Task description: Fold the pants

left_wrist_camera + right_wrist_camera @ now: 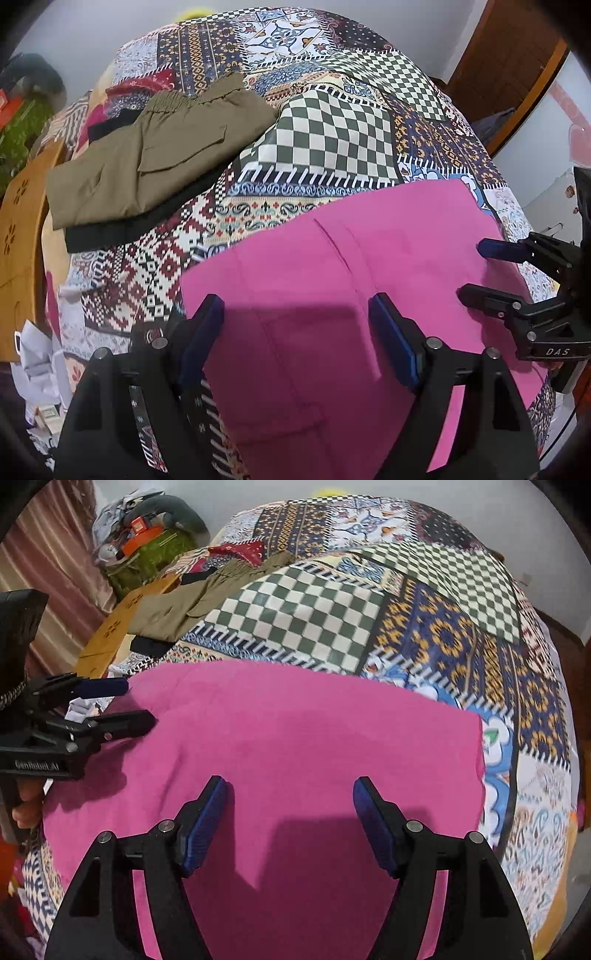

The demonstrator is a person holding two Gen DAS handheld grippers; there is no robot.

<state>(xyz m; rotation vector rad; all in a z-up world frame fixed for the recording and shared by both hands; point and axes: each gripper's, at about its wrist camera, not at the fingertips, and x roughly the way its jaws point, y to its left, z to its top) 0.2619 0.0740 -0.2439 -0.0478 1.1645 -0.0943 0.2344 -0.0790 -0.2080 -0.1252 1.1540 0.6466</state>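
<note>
Pink pants (332, 266) lie flat, folded into a rectangle, on the patchwork bedspread (332, 129); they fill the right wrist view too (295, 731). My left gripper (295, 306) is open and empty above the pants' near left part. My right gripper (290, 786) is open and empty above the pants' middle. The right gripper shows in the left wrist view (471, 266) at the pants' right edge, open. The left gripper shows in the right wrist view (140, 701) at the pants' left edge, open.
Folded olive pants (147, 158) lie on a black garment (122, 229) at the bed's far left; they also show in the right wrist view (184, 605). A wooden board (22, 229) and clutter stand left of the bed. A wooden door (506, 55) is at the far right.
</note>
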